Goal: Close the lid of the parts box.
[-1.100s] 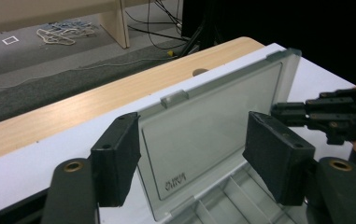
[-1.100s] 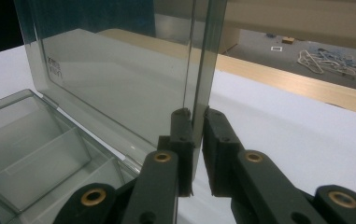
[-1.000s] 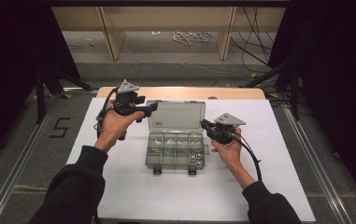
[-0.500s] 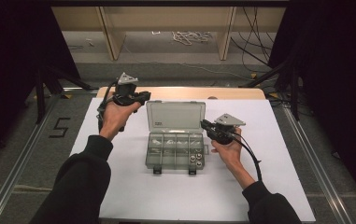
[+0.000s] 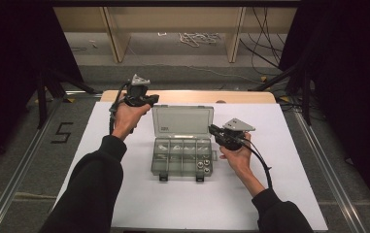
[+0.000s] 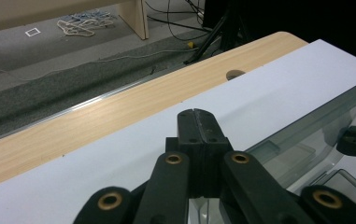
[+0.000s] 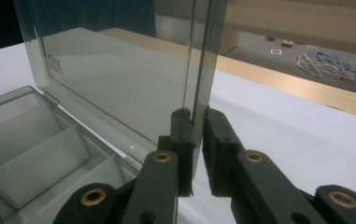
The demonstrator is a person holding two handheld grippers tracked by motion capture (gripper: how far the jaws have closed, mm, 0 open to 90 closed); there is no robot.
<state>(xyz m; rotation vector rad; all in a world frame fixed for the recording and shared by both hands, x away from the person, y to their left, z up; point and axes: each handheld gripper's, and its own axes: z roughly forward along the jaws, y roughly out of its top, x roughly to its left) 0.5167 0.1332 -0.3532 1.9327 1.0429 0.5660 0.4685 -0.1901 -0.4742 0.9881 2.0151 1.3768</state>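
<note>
Clear smoky-grey plastic compartment box (image 5: 182, 155) sits mid-table on the white paper sheet (image 5: 289, 194), long axis running left to right, two black latches on the near edge. Its hinged transparent lid (image 5: 182, 120) stands open, raised from the far edge. Small metal parts lie in the near right compartments; too small to identify.

Right gripper (image 5: 215, 131) is at the lid's right edge. In the right gripper view the jaws straddle that edge (image 7: 199, 70), one on each face, closed to a narrow gap with the pane between them; it reads as a pinch, though firm contact on both sides isn't certain.

Left gripper (image 5: 152, 100) hangs raised by the lid's far left corner, apart from it. In the left gripper view (image 6: 197, 126) the jaws are pressed together, holding nothing.

Judgement: the right hand controls the lid; any swing turns about the far hinge line, which runs left to right. The left is the freer hand, nearest the far left corner.
</note>
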